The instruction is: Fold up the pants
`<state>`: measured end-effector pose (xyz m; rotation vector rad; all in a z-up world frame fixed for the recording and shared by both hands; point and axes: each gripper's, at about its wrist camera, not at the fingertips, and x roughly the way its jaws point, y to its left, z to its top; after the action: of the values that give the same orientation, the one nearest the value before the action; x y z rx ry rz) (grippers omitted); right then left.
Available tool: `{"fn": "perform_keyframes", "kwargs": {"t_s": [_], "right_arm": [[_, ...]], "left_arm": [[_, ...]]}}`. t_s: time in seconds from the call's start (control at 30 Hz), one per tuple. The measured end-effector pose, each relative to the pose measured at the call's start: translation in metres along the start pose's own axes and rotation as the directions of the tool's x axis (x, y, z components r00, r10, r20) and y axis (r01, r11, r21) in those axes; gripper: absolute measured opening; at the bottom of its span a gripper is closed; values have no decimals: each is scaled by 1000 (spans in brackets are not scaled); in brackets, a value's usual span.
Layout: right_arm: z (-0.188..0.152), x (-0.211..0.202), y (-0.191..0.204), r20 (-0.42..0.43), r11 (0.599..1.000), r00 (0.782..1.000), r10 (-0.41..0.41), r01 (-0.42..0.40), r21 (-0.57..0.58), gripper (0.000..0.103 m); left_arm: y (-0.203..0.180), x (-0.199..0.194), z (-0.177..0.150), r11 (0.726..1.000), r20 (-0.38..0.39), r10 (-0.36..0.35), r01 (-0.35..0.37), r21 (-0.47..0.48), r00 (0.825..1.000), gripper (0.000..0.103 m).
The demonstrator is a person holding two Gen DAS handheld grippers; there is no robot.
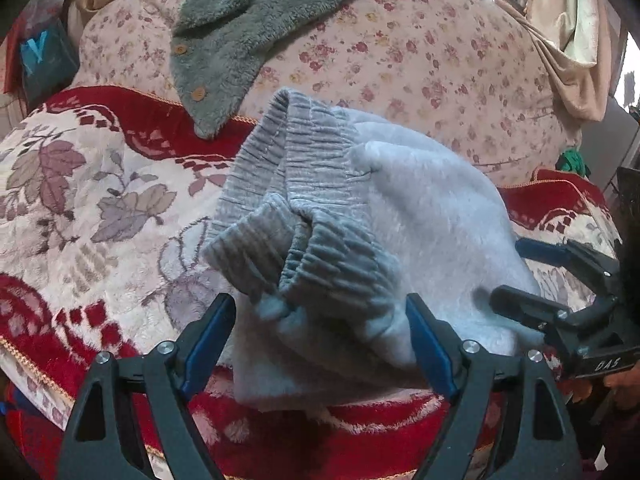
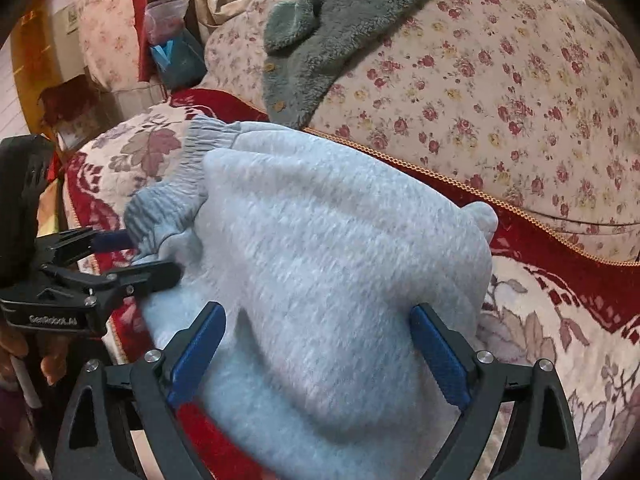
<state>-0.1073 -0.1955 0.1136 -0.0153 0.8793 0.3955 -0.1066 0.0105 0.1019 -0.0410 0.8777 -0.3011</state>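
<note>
Pants [image 1: 400, 216], pale grey fleece, lie bundled mid-frame on a red floral blanket [image 1: 100, 208].

Both tongs stand apart, gripping nothing: the left gripper [image 1: 320, 344] straddles the ribbed cuffs [image 1: 304, 248] at lower centre, the right gripper [image 2: 318, 350] straddles the plain end; the bundle's long axis runs between them.

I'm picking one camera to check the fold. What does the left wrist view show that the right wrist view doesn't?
Only the left wrist view shows both ribbed cuffs lying over the waistband. Only the right wrist view shows the rounded folded end and the blue bag. Both show the grey pants, the blanket, the green fleece, and both tools open.
</note>
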Motion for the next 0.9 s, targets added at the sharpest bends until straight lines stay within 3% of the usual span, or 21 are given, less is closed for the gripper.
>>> {"fn": "perform_keyframes", "kwargs": {"t_s": [0.33,0.6,0.9], "right_arm": [[-11,-30,-55,13,976,998,69,-70,205,98],[-34,-24,-96,-10,920,990,140,-126,372,102],[-47,-14,-113,28,866,973,228,-215,452,103]], "left_arm": [[-6,-23,17,997,79,72,-72,1,994,95],[3,-17,33,992,76,114,-110,-55,991,95],[3,-4,37,991,69,129,-125,-52,989,95]]}}
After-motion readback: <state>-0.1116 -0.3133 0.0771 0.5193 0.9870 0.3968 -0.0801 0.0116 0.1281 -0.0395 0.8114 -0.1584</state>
